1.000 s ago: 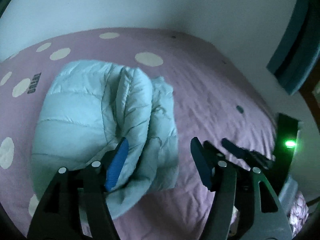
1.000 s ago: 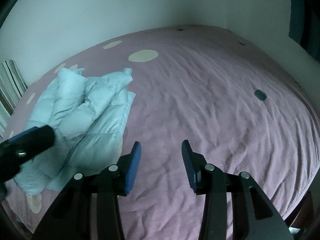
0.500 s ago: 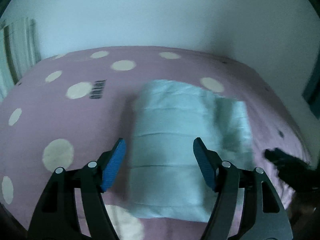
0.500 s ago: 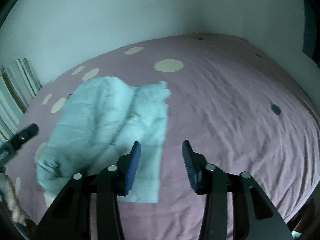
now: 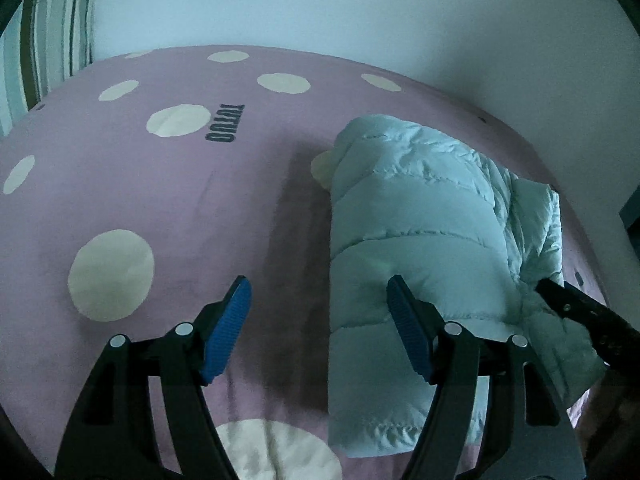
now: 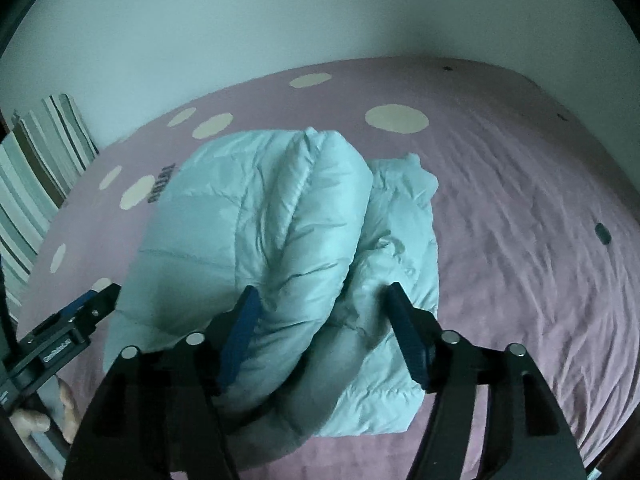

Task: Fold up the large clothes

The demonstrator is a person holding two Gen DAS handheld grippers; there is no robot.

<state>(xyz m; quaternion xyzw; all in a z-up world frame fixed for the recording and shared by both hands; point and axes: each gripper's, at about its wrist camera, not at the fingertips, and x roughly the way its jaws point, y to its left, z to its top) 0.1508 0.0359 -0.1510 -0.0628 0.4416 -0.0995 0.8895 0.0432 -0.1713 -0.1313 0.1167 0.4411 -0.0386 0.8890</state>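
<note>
Your left gripper (image 5: pixel 318 330) stands wide and empty, your right gripper (image 6: pixel 320 332) is opening with the padded jacket (image 6: pixel 280 248) between its jaws, unpinched; it lies bundled mid-bedspread (image 6: pixel 520 220), seemingly folded, perhaps needing only tidying.

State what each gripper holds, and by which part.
Nothing is held. The left gripper stands open beside the puffer jacket; the right gripper's jaws are opening around its folded edge, not pressing.
</note>
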